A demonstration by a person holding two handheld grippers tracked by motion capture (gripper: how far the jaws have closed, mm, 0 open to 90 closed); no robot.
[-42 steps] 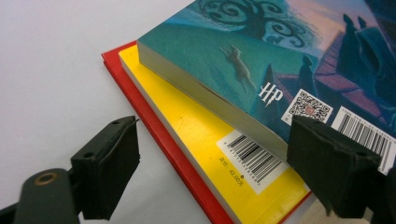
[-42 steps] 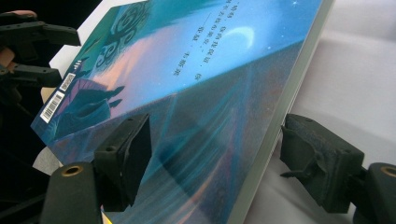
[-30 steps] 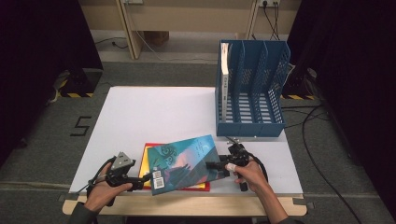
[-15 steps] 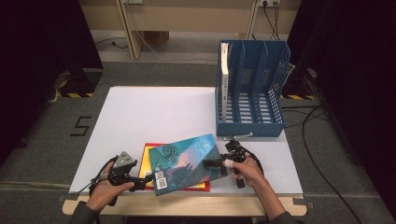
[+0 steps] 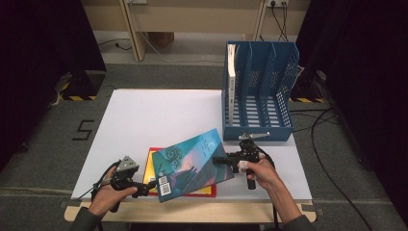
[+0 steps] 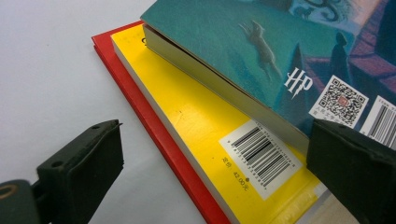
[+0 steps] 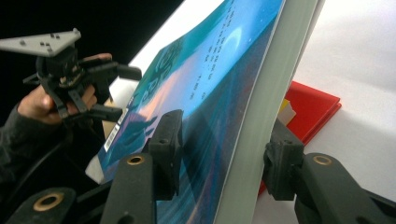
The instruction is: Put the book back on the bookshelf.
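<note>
a: status, left to right?

b: high view, lower left: left gripper [image 5: 146, 185], jaws spread wide, holding nothing. they've just been opening. tips sit at the lower left corner of the book stack. in the left gripper view the corners of the yellow book [image 6: 196, 121] and red book [image 6: 154, 126] lie between the jaws, no pad touching either.

a: the teal book?

b: teal book [image 5: 192, 163] is lower centre of the high view, on top of the other two and skewed against them. its right edge is tilted up off the stack, lower left corner still down by the left gripper. barcode and qr code at that corner in the left gripper view.

a: right side?

b: right gripper [image 5: 217, 160], right of centre in the high view, clamped on the teal book's right edge. jaws have just been closing. right gripper view: one pad on the cover, the other on the underside, page block between them, book standing steeply tilted.

a: rest of the table?

b: white table [image 5: 144, 115]. blue file rack [image 5: 260, 91] in the upper right, one white book [image 5: 231, 82] upright in its leftmost slot. rack is well apart from the stack.
</note>
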